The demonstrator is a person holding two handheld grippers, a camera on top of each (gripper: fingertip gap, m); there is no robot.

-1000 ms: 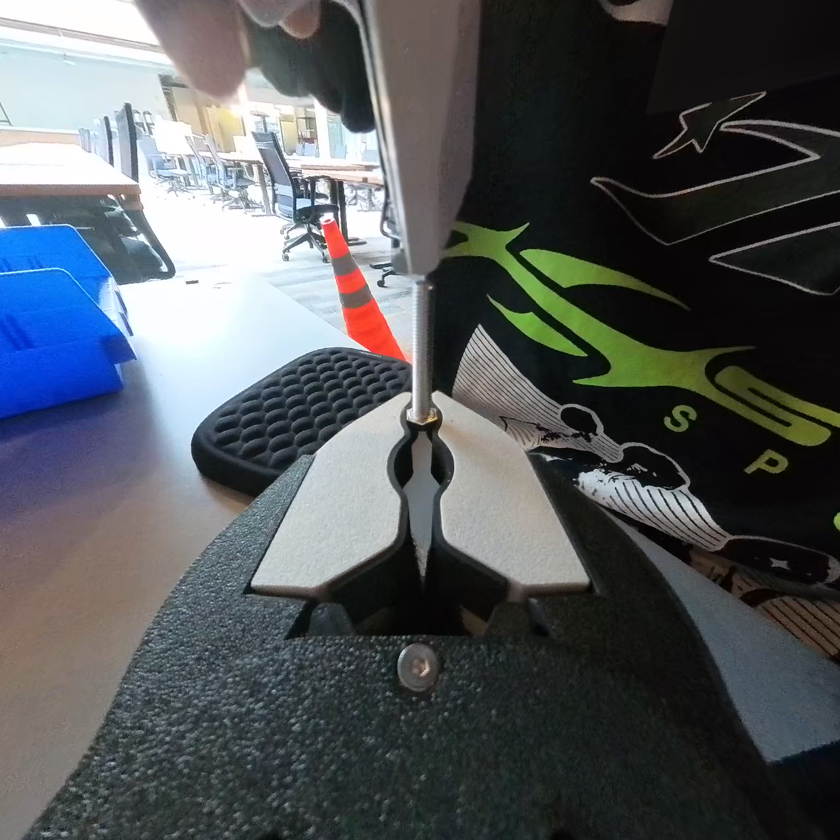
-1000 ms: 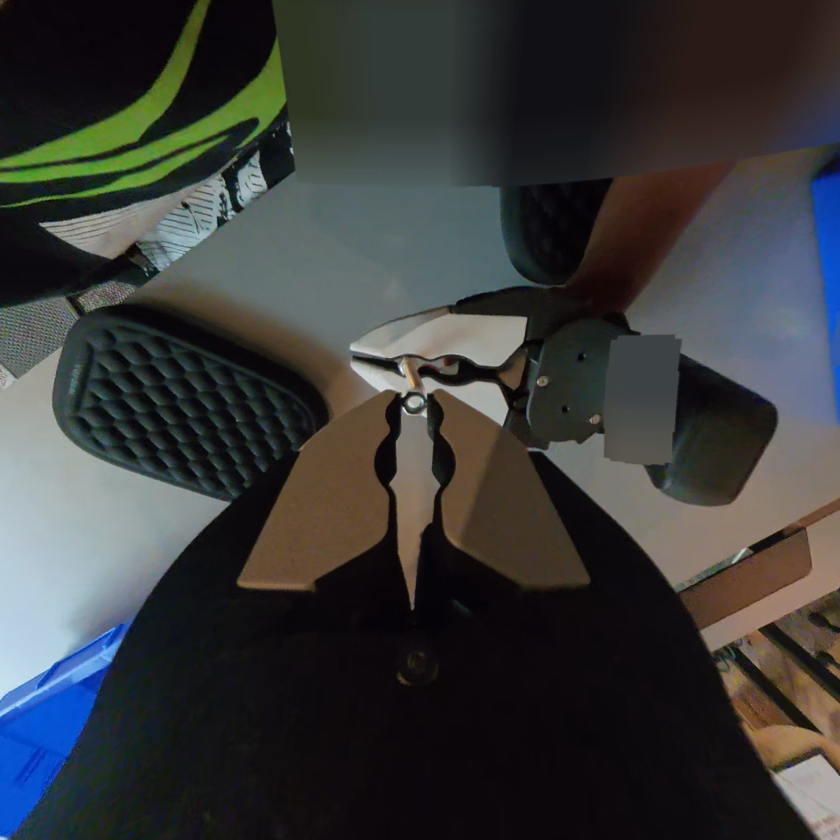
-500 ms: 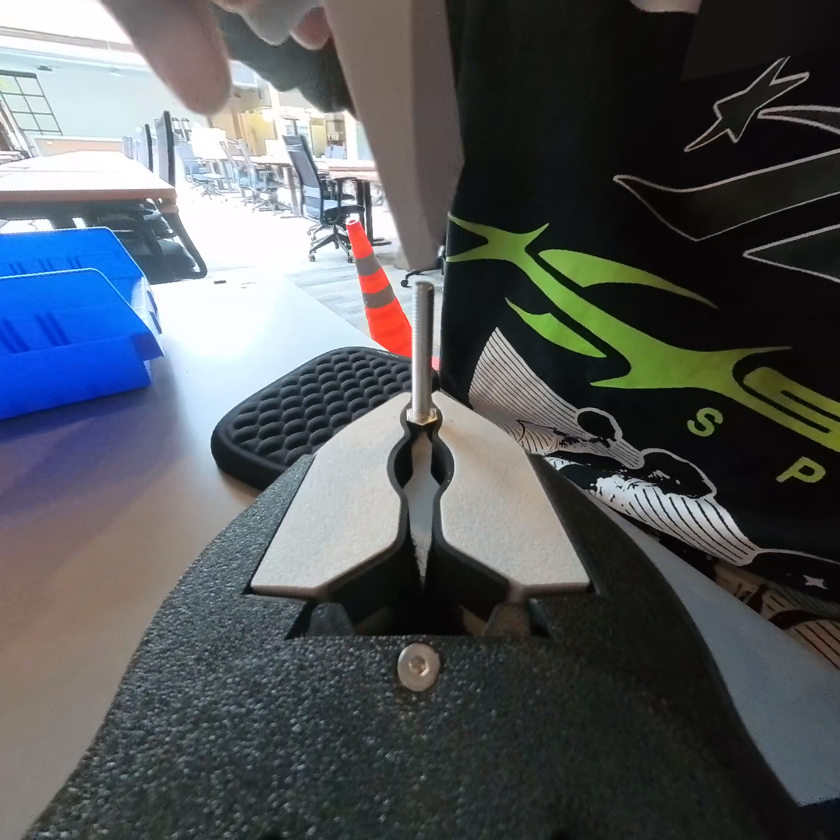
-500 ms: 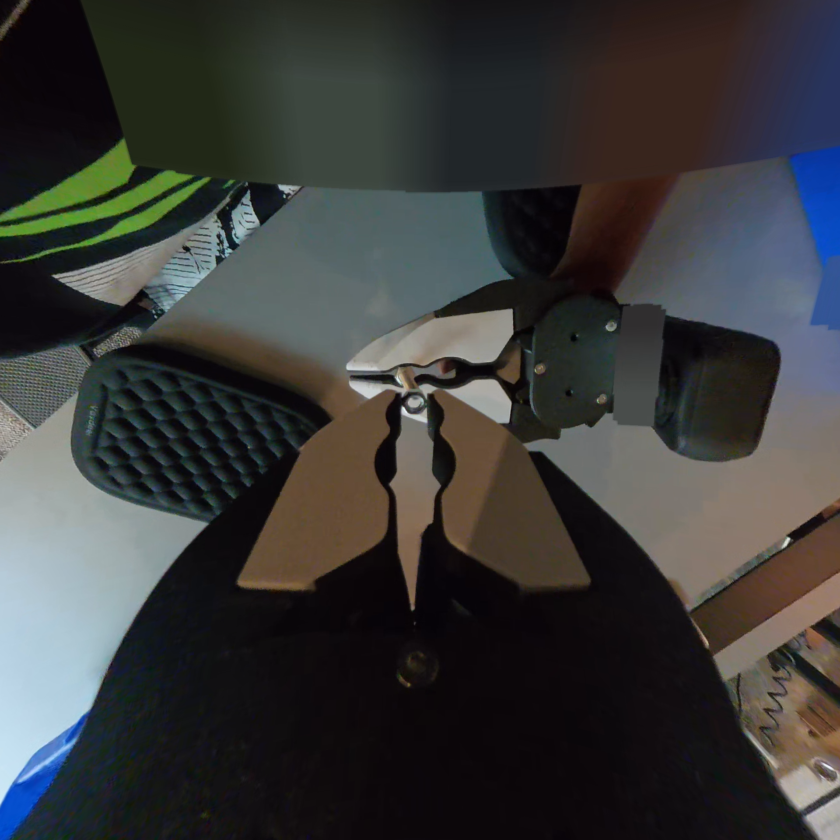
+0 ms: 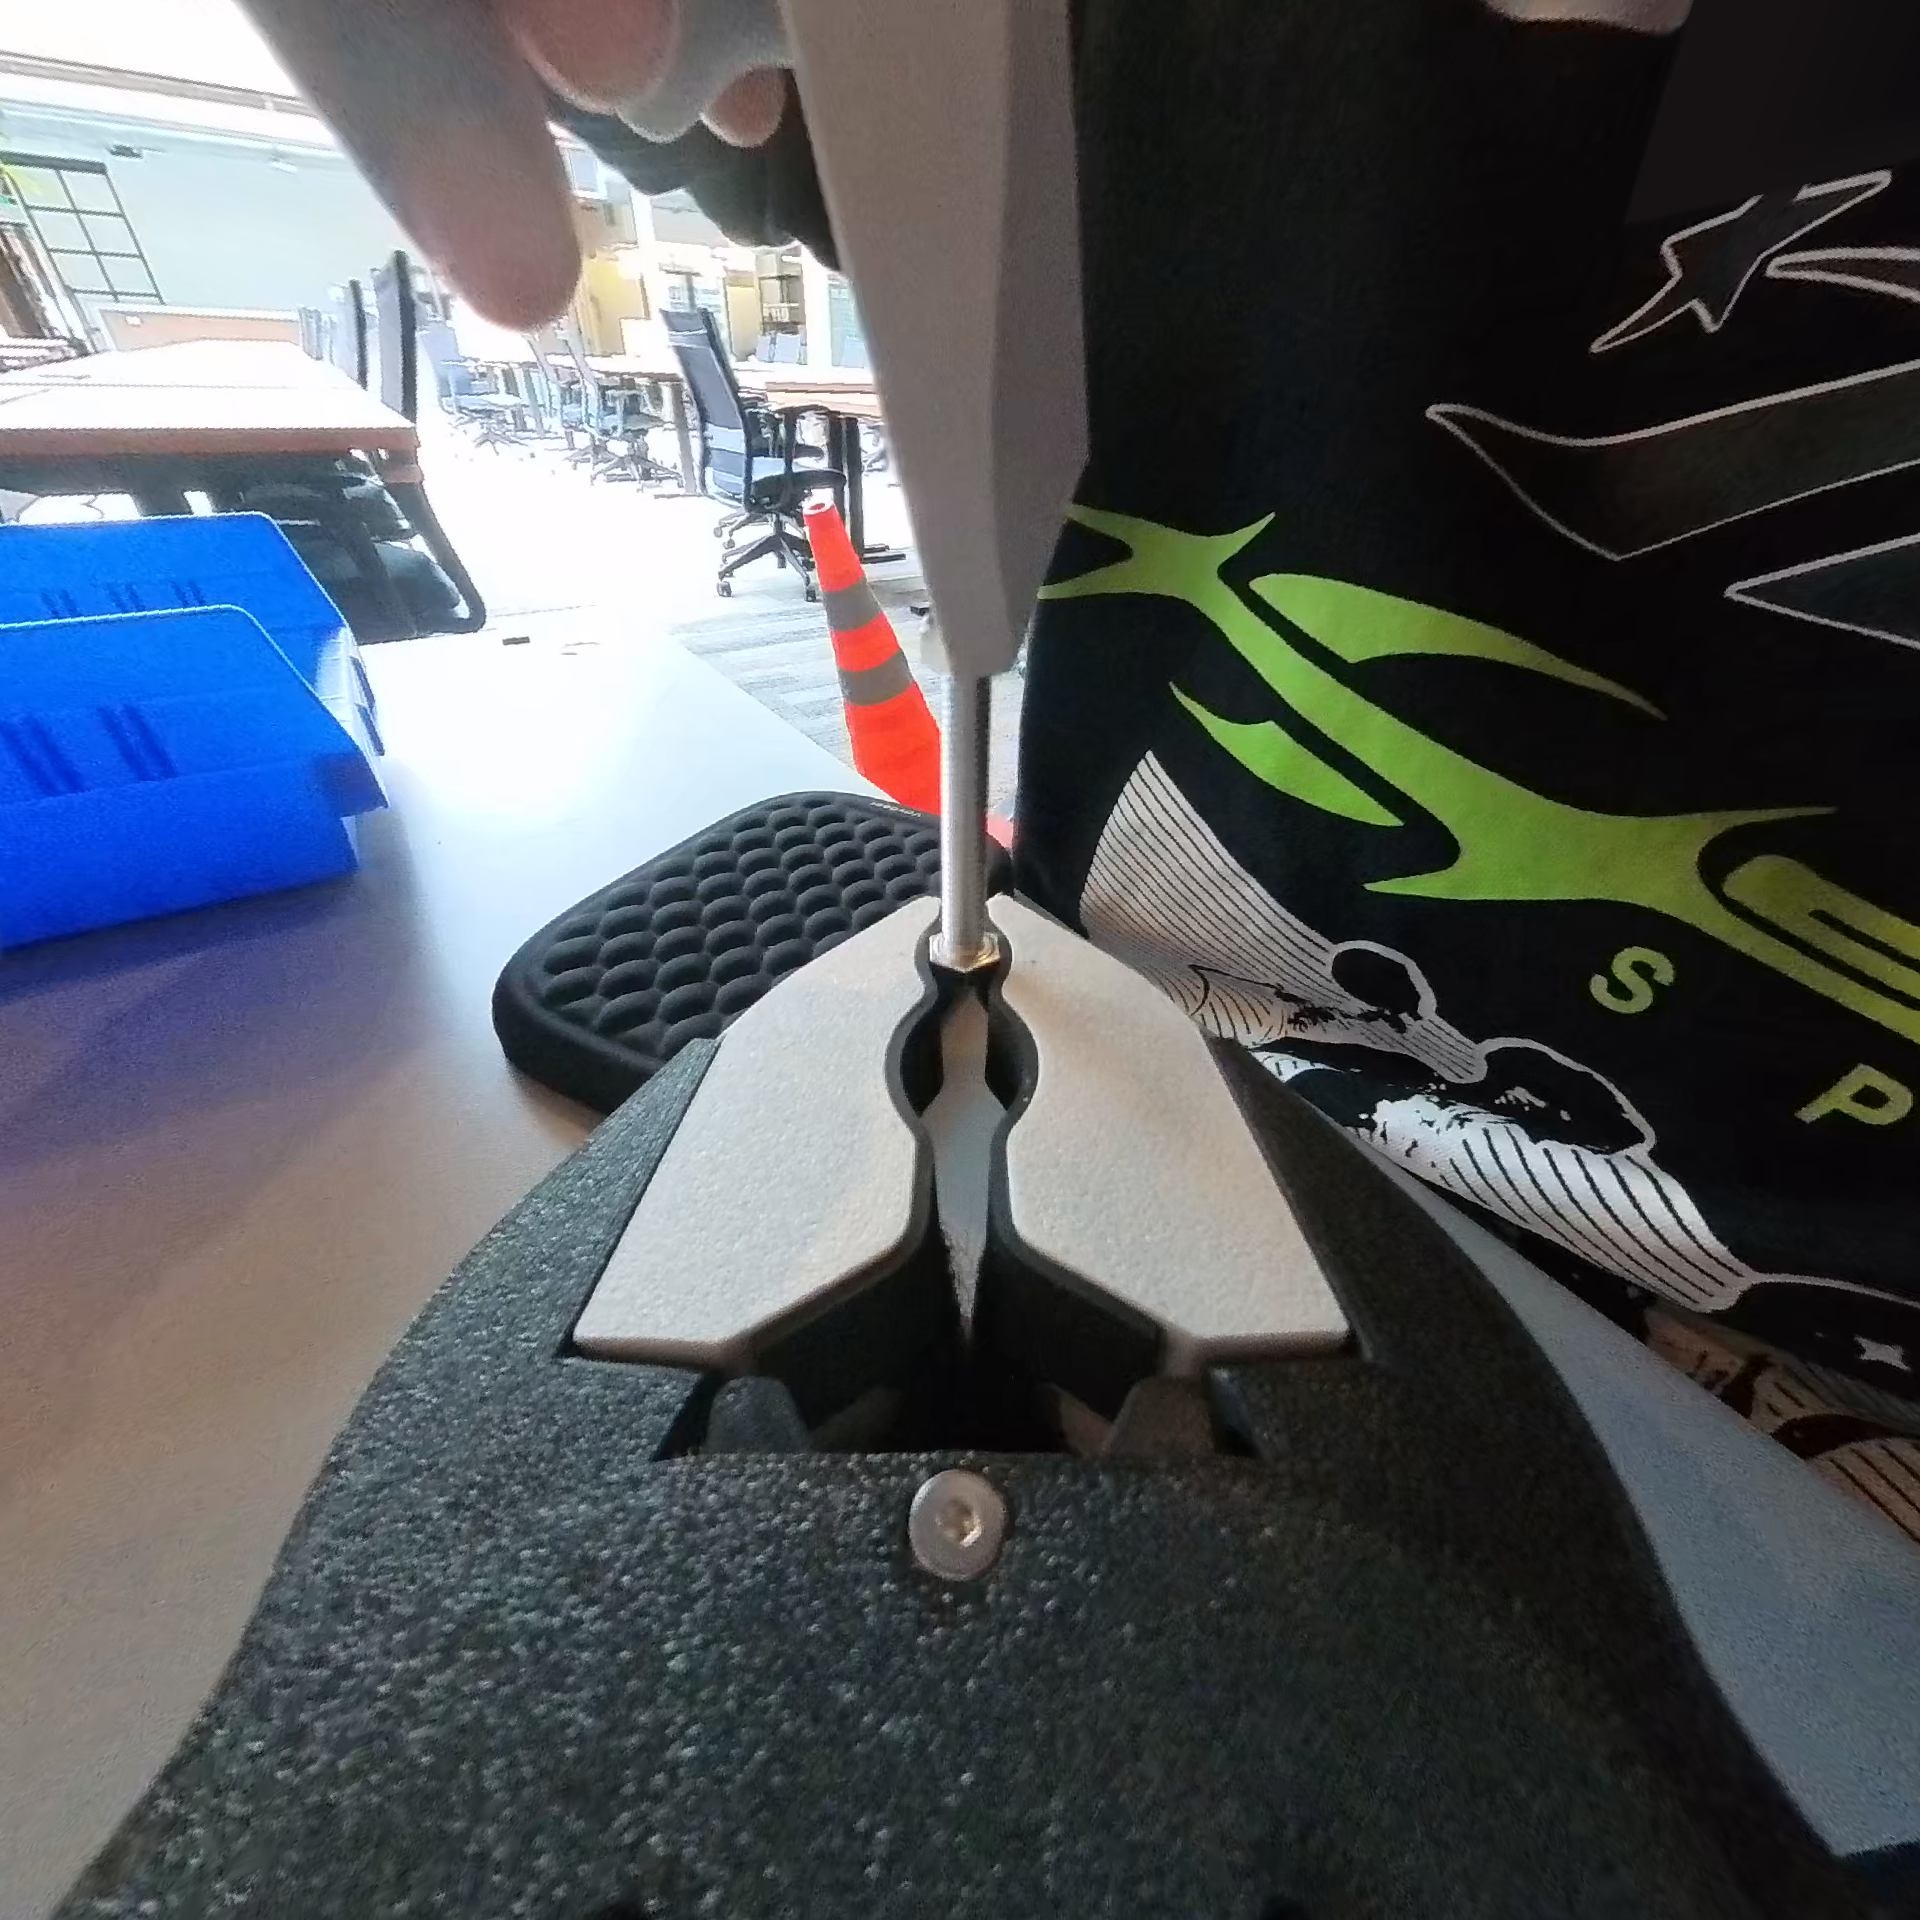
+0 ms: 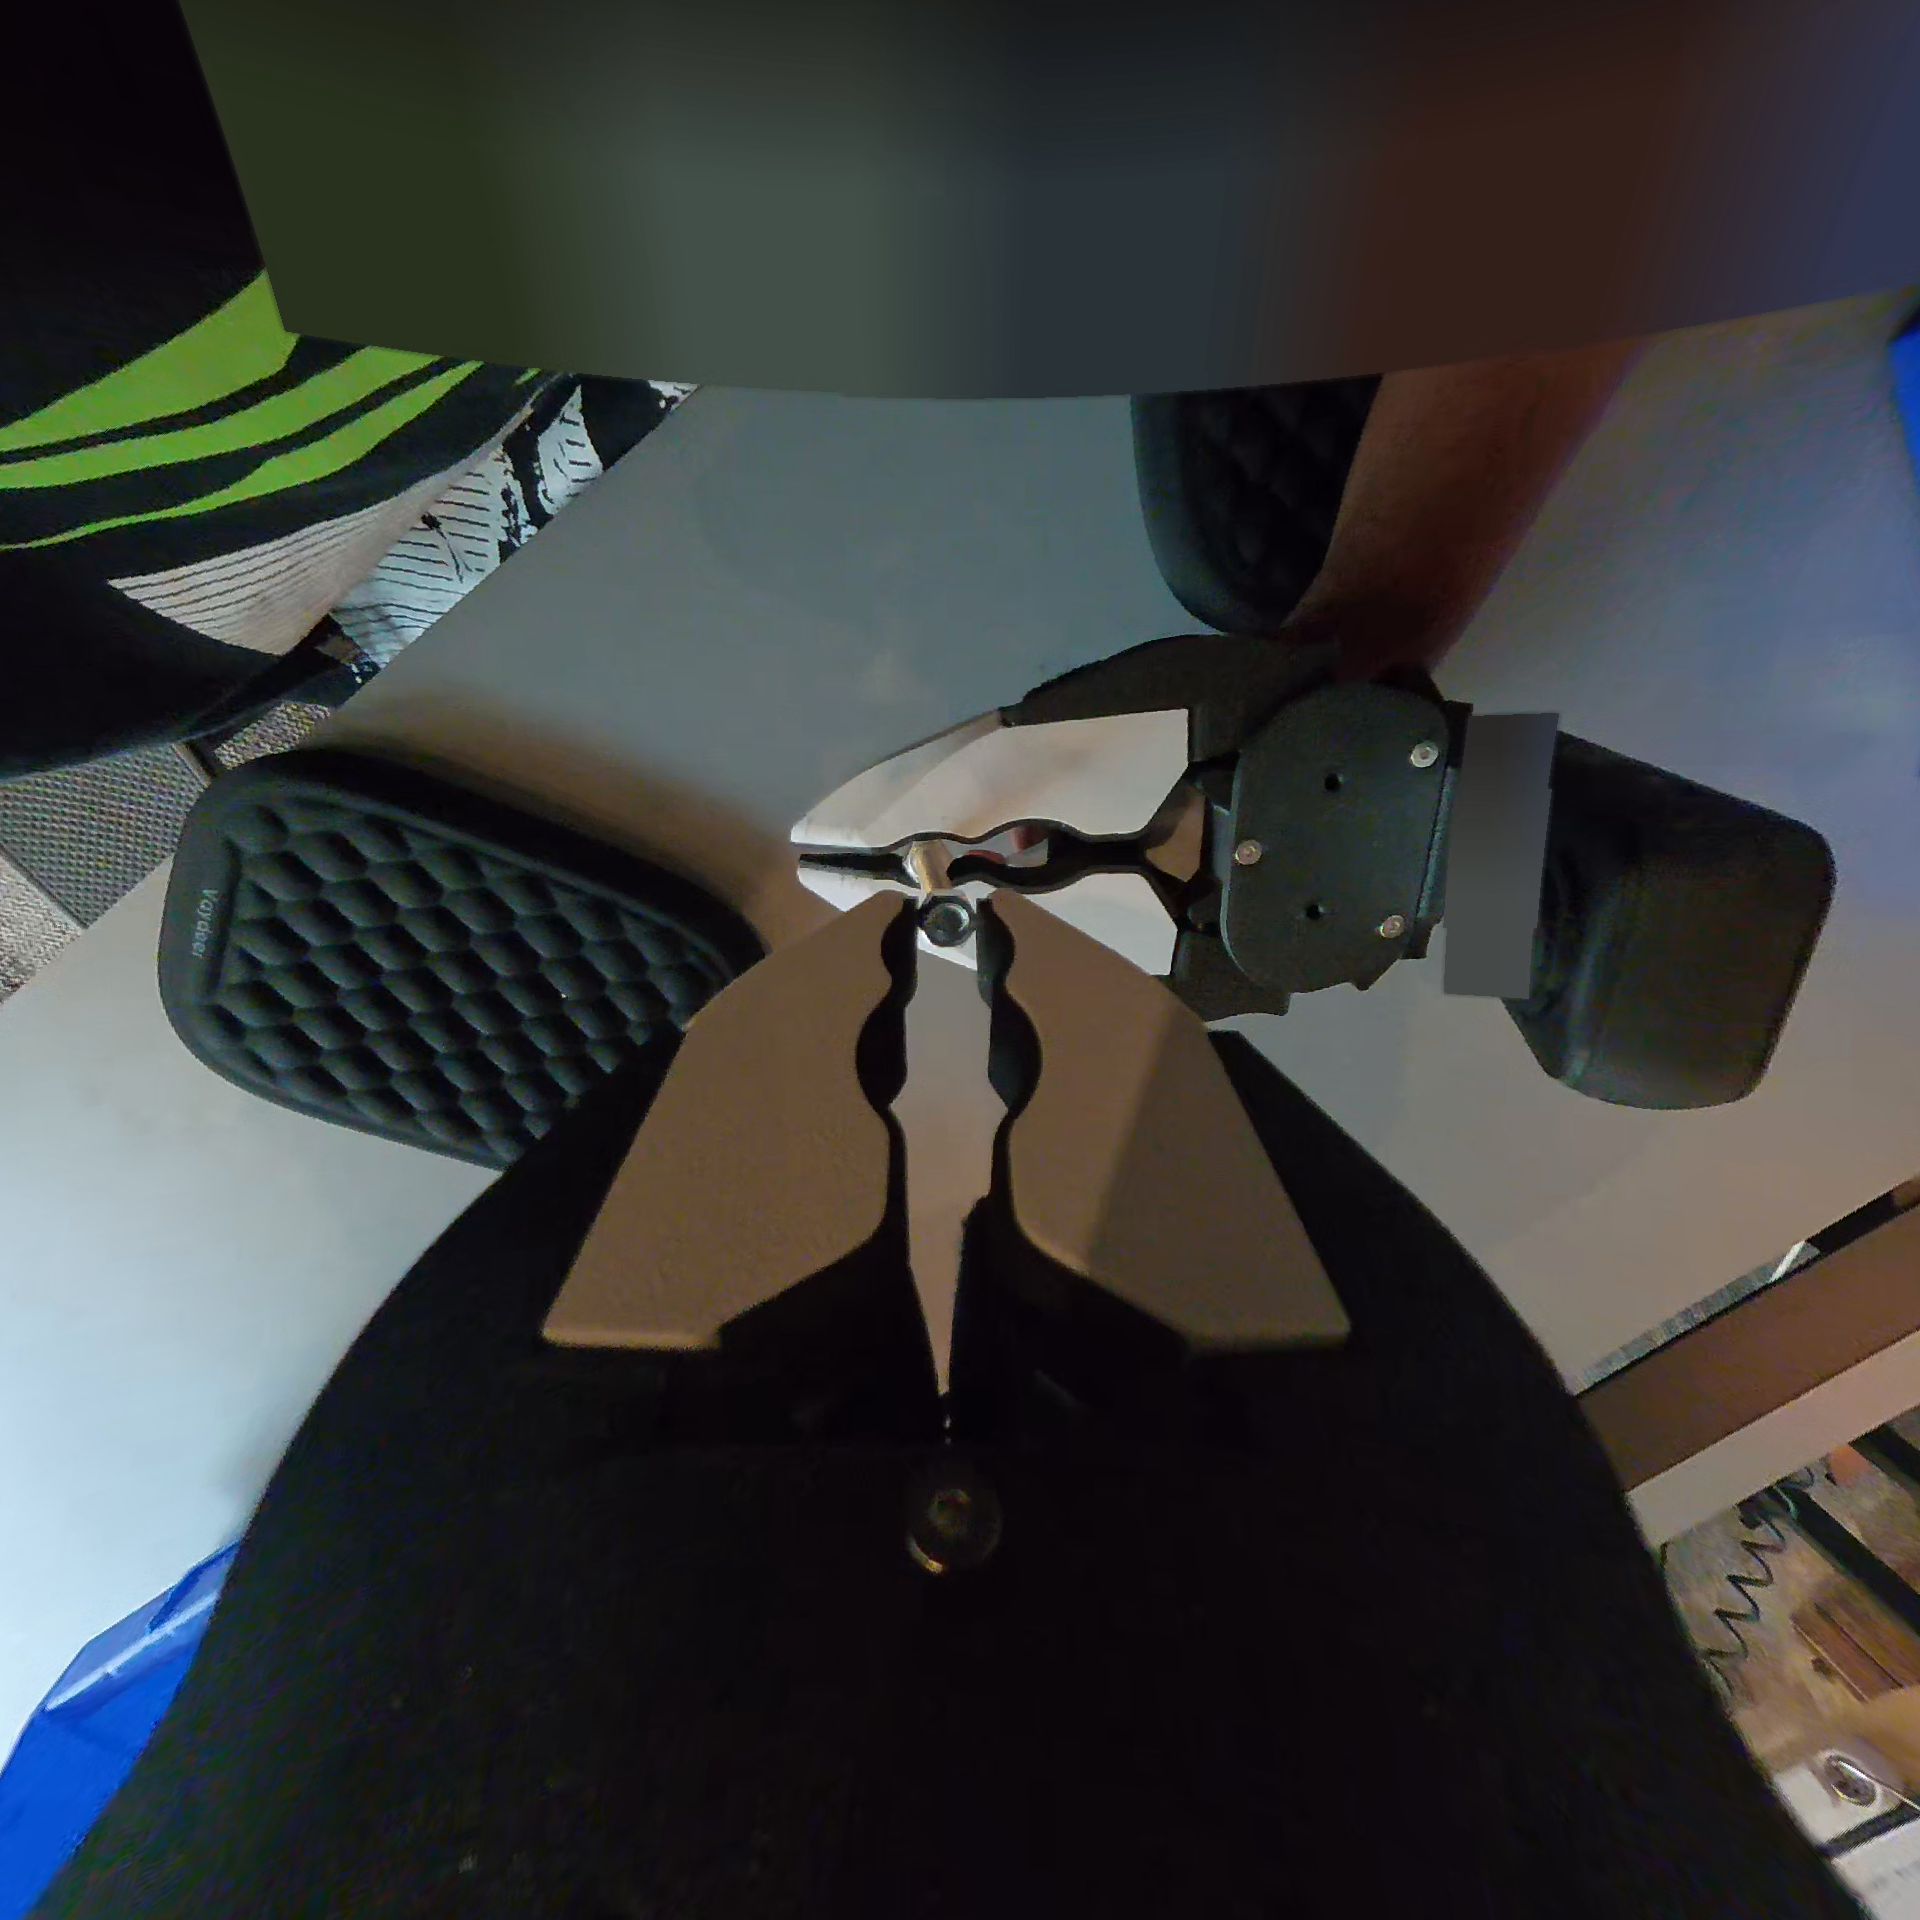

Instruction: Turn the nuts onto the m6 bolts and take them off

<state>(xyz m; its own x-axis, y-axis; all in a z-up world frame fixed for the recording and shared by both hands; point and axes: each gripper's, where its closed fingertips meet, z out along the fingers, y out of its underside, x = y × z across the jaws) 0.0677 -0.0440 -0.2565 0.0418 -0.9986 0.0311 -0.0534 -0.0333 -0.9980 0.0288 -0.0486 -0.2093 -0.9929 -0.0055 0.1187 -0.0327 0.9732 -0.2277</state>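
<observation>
Bolt point(image 5: 964, 821) stands upright between left tongs point(image 5: 962, 951) and right tongs point(image 6: 943, 920).

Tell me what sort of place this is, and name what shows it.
Most likely an open-plan office with a workbench corner. Rows of desks and wheeled office chairs run far back across a bright floor. Nearer, blue storage bins sit on a pale table, and an orange traffic cone stands on the floor.
</observation>
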